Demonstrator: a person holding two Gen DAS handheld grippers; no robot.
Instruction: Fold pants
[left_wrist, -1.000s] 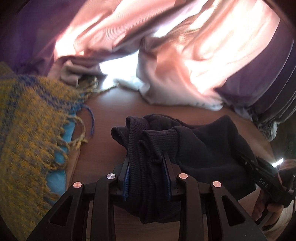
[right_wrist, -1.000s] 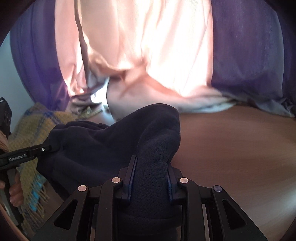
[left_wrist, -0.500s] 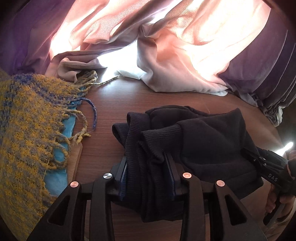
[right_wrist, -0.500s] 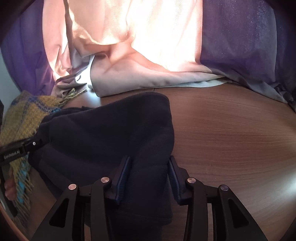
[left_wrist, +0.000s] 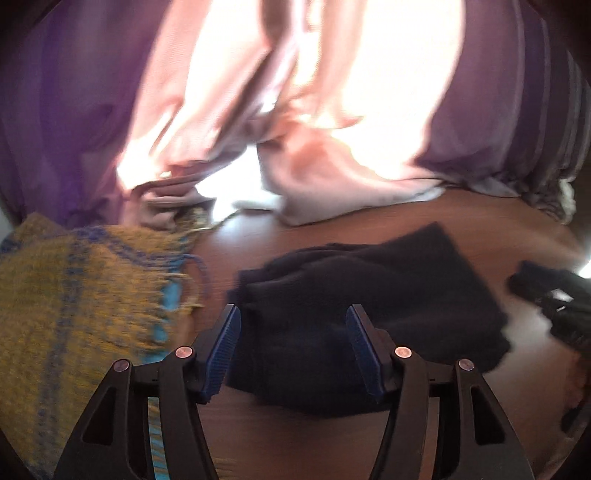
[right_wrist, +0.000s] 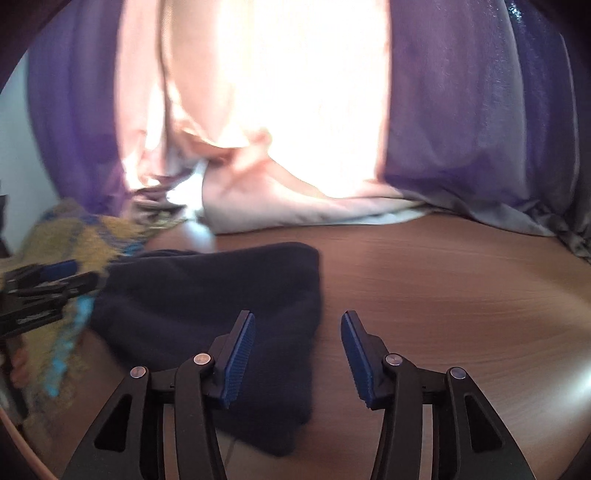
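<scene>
The dark navy pants (left_wrist: 369, 295) lie as a folded bundle on the brown wooden table (right_wrist: 443, 295). My left gripper (left_wrist: 293, 314) hovers over their near left part. Its jaws are opening, and the blue pads (left_wrist: 225, 343) stand clear of the cloth seen between them. My right gripper (right_wrist: 298, 317) is over the right edge of the pants (right_wrist: 207, 295). Its jaws are opening too, and they grip nothing. Each gripper shows blurred in the other's view: the right gripper (left_wrist: 546, 295) and the left gripper (right_wrist: 44, 288).
A yellow and blue fringed blanket (left_wrist: 74, 295) over something turquoise lies left of the pants, close to the left gripper. Pink and purple curtains (right_wrist: 295, 110) hang behind and spill onto the table's far edge. Bare wood stretches right of the pants.
Both grippers held folds of the pants a second ago. Both have since let go, spread their jaws and drawn back and up. The pants now rest flat on the table.
</scene>
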